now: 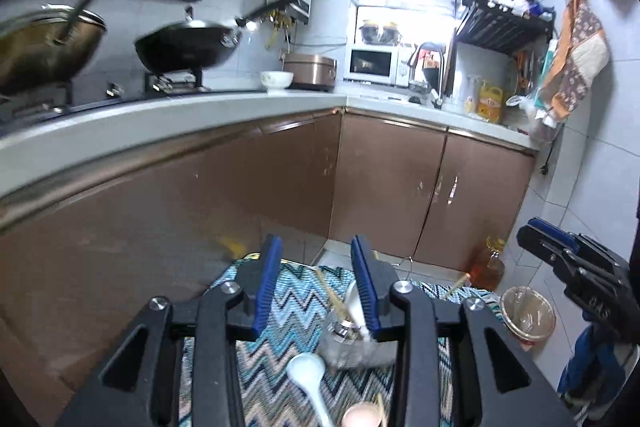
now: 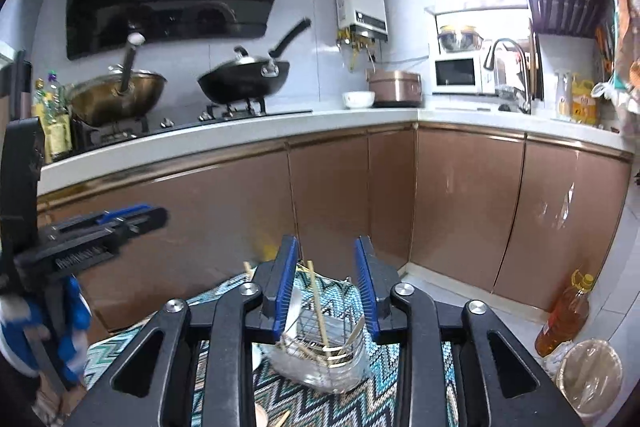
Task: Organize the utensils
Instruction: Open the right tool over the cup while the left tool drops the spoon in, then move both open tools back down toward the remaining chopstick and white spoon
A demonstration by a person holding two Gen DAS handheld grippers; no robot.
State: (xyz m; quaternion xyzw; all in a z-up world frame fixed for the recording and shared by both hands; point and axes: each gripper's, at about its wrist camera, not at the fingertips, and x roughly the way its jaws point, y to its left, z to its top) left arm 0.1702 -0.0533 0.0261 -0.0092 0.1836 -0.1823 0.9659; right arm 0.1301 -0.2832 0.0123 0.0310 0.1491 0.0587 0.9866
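Right wrist view, lower centre: both grippers, right gripper (image 2: 326,287) and left gripper (image 1: 316,283), hang spread and empty above the clear wire-lined utensil holder (image 2: 324,359), seemingly ready for loading.

Dim, blurred kitchen; window (image 1: 400,23) glare blown out; fisheye edges bend, vignette black.

Zigzag cloth (image 1: 280,315) carries wire utensil holder (image 2: 324,351), white spoon (image 1: 310,383), pink cup (image 1: 362,415).

home kitchen | wok (image 2: 244,81) on gas stove (image 2: 224,117) | microwave (image 2: 458,75) | sink tap (image 2: 508,67)
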